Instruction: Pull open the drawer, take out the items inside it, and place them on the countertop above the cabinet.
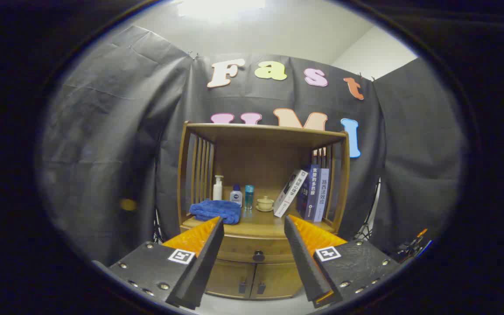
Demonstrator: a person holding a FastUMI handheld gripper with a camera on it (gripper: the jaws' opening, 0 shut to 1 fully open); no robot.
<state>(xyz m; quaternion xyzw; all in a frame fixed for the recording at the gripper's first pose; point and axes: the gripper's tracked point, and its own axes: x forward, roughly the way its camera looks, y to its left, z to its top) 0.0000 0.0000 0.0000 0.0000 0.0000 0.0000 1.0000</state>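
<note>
Spread wide and gripping nothing, the gripper (254, 232) hangs in the air in front of a wooden cabinet (258, 205), its two fingers framing the drawer (256, 250) between them. That drawer is shut, and its small dark knob (258, 255) sits beyond the fingertips, roughly midway between them and well apart from both. Below the drawer are two small cabinet doors (254, 280). Above the drawer, the countertop (260, 221) already carries a folded blue towel (215, 211) at one end, then a white pump bottle (218, 188), a small white bottle (236, 195), a slim blue bottle (249, 196) and a lidded cup on a saucer (265, 204) toward the back, with books (306, 192) leaning at the far end. What is inside the drawer cannot be seen. The task appears to be at its very start. The knob is small, so an off-centre approach could make the fingers close beside it or slip off it. Later, free room on the crowded countertop is limited, and a careless placement could knock over a bottle.
</note>
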